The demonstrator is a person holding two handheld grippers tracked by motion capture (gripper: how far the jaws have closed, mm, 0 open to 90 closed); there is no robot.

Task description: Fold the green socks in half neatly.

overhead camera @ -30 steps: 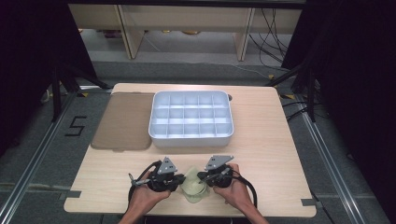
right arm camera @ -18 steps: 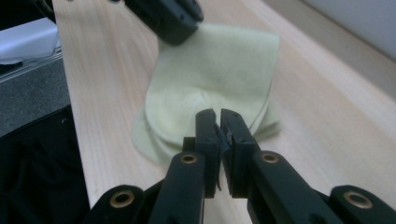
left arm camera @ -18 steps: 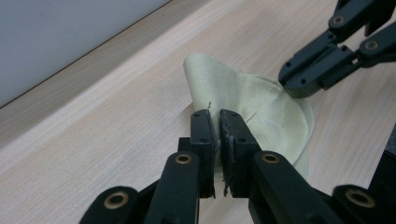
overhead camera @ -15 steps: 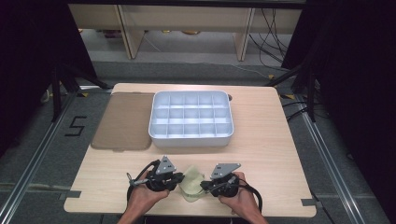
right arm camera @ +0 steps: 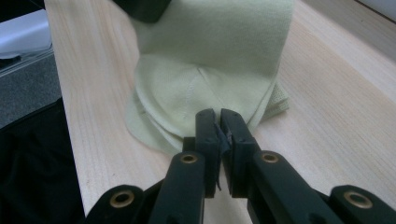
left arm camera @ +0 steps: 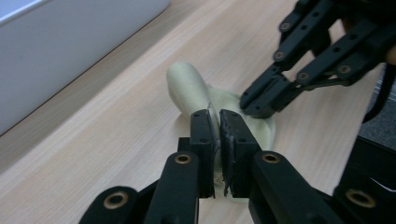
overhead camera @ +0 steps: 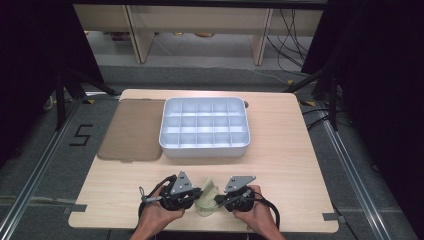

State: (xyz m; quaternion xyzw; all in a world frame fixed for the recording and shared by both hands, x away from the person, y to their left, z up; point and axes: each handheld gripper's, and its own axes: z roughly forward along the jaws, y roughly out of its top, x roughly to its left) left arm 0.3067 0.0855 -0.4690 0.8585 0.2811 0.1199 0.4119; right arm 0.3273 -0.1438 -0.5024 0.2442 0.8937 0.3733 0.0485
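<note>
A pale green fabric piece lies bunched near the table's front edge, between my two grippers. My left gripper points right at it; in the left gripper view its jaws are shut, with a thin layer of the fabric pinched between them. My right gripper points left; in its own view the jaws are shut on the rounded, stitched edge of the fabric. The right gripper also appears in the left gripper view, touching the fabric's far side.
A white tray with several compartments stands at the table's middle, its wall close on the left in the left gripper view. A brown flat mat lies left of it. The table's front edge is just below my hands.
The fabric between the grippers has bunched up a little higher. Both hands have stayed almost where they were, jaws still shut.
</note>
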